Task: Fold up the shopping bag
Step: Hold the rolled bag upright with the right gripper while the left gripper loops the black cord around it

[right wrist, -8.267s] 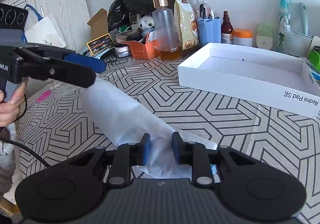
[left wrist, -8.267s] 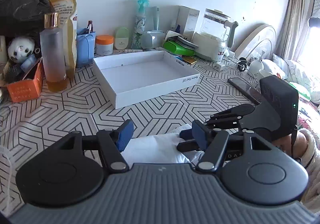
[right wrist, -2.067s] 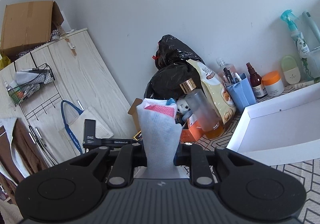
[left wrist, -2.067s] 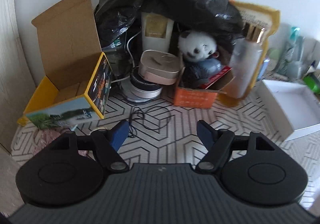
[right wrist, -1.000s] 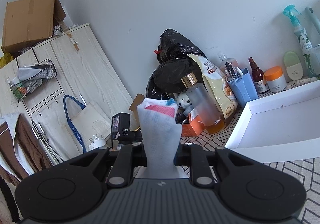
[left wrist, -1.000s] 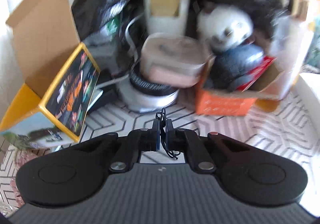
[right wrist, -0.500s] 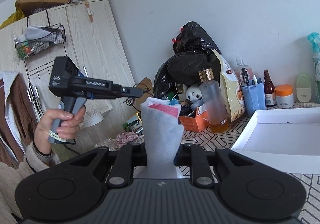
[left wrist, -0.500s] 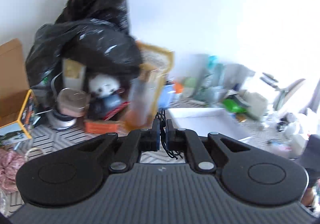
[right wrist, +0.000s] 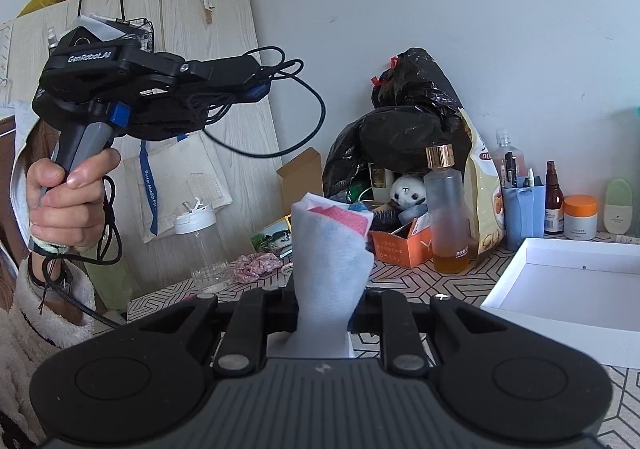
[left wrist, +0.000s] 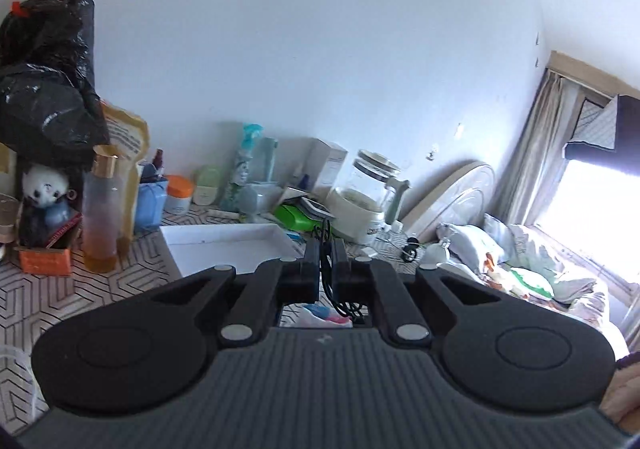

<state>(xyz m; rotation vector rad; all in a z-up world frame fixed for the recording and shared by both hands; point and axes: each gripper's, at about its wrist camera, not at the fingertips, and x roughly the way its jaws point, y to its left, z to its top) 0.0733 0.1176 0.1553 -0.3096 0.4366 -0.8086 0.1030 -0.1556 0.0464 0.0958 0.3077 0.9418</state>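
Note:
My right gripper (right wrist: 325, 315) is shut on the rolled white shopping bag (right wrist: 330, 261), held upright above the table; a pink patch shows at its top. My left gripper (left wrist: 327, 267) is shut on a thin black cord (left wrist: 329, 277) that loops between its fingertips. In the right wrist view the left gripper (right wrist: 256, 87) is raised high at the left, with the cord (right wrist: 288, 129) hanging in a loop from it. A bit of the bag (left wrist: 320, 315) shows below the left gripper's fingers.
A white open box (right wrist: 568, 285) lies on the patterned table (right wrist: 404, 283) at the right. Black rubbish bags (right wrist: 404, 121), a frosted bottle (right wrist: 446, 217), an orange carton (right wrist: 400, 245) and small jars crowd the back wall. A wardrobe (right wrist: 224, 89) stands at the left.
My left gripper shut on the black cord near the clutter, lifted it and swung right toward the white box. My right gripper keeps holding the rolled bag upright.

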